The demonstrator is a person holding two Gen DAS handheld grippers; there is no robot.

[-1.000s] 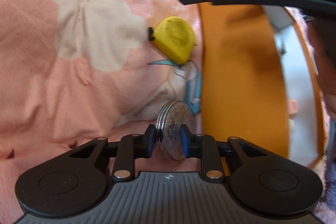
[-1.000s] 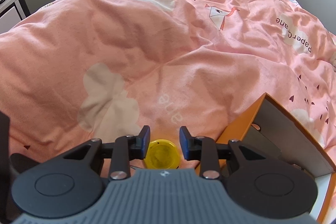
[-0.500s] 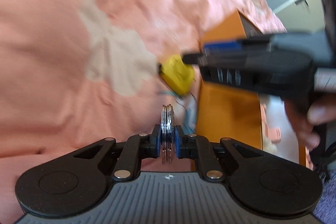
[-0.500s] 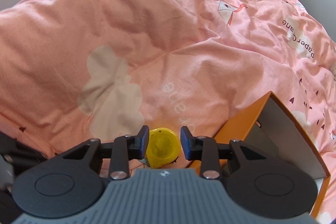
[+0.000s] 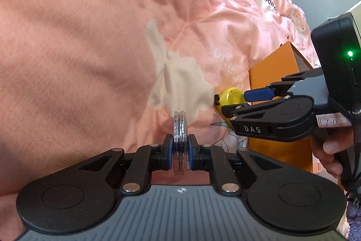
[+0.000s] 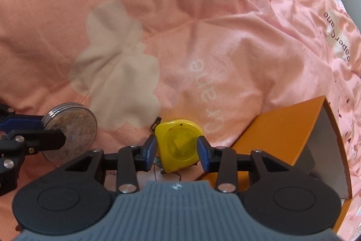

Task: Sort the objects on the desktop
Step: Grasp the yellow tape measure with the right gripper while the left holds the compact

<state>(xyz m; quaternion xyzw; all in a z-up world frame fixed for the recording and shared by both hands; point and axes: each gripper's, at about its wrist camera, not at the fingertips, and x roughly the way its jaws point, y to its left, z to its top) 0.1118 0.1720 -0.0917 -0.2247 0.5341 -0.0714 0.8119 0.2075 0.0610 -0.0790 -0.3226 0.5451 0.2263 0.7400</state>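
Observation:
My left gripper (image 5: 179, 151) is shut on a round silver disc-shaped case (image 5: 179, 128), held edge-on above the pink quilt; the case also shows in the right wrist view (image 6: 72, 128) at the left. A yellow tape measure (image 6: 178, 146) lies on the quilt beside the orange box (image 6: 286, 128). My right gripper (image 6: 176, 150) is open, with its fingers on either side of the tape measure, close to its sides. In the left wrist view the tape measure (image 5: 231, 98) sits partly hidden behind the right gripper (image 5: 246, 103).
The pink quilt (image 6: 158, 15) with white cloud prints covers the bed in soft folds. The orange box (image 5: 273, 73) stands open to the right, with a grey-white inside (image 6: 327, 146). A hand (image 5: 331, 150) holds the right gripper's handle.
My right gripper has come down around the yellow tape measure, which now lies between its fingers. My left gripper has lifted and turned, still holding the silver case.

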